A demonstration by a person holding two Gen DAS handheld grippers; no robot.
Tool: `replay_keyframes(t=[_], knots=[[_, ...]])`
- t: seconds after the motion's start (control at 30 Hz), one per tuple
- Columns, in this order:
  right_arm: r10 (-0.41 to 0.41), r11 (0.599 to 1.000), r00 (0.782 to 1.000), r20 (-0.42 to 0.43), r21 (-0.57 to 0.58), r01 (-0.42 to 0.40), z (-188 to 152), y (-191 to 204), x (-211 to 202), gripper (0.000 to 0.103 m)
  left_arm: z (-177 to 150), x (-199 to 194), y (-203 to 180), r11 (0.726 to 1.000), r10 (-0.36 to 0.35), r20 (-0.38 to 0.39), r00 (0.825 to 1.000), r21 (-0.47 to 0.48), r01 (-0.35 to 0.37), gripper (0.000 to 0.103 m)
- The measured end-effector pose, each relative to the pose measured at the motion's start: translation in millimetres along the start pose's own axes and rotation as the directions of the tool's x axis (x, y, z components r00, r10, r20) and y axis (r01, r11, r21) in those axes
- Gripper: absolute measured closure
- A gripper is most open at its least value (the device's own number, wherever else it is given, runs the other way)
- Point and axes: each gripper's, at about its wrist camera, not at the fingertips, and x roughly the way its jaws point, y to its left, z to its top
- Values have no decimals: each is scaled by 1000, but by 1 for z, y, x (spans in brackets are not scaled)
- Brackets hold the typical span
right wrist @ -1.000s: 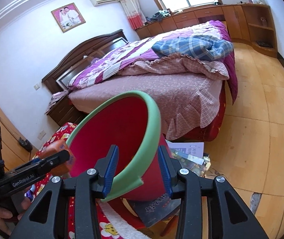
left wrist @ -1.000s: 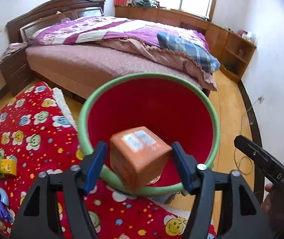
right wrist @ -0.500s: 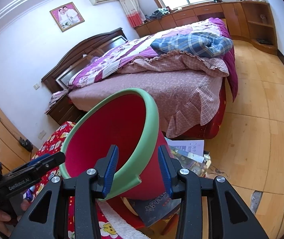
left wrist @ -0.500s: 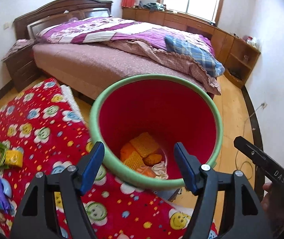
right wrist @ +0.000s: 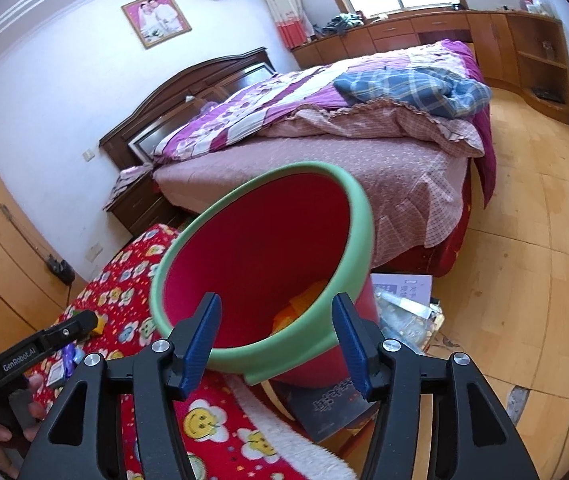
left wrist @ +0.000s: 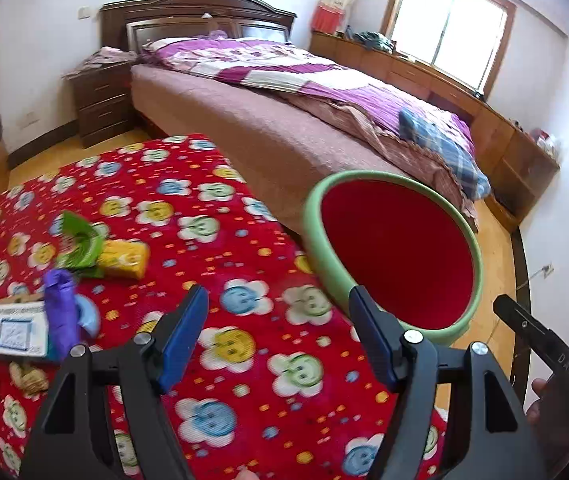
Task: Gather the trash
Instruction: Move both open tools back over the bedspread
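A red bin with a green rim (left wrist: 396,256) (right wrist: 268,272) stands at the edge of a red flowered blanket (left wrist: 188,240); orange trash lies inside it (right wrist: 304,304). My left gripper (left wrist: 280,336) is open and empty over the blanket, left of the bin. My right gripper (right wrist: 280,340) is open, its fingers on either side of the bin's near rim without gripping it. On the blanket at left lie a green wrapper (left wrist: 80,240), a yellow packet (left wrist: 124,258), a purple wrapper (left wrist: 60,312), a white card box (left wrist: 18,330) and a brown scrap (left wrist: 28,378).
A bed (left wrist: 284,120) with purple bedding stands behind the blanket. A nightstand (left wrist: 100,100) is at its head. Books and papers (right wrist: 400,304) lie on the wooden floor (right wrist: 524,280) beside the bin. Wooden cabinets (right wrist: 444,32) line the window wall.
My left gripper let the orange box fall into the bin, then swung left toward the trash on the blanket. My right gripper opened off the bin's rim.
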Motion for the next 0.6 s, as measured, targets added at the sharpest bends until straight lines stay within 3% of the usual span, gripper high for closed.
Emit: replay_keyframes(t=[0.6], knots=[[85,989,992,-89,-113,-95,-16,79,13,44,-14,-58,103,975,193,66,979,-123,-183,31]])
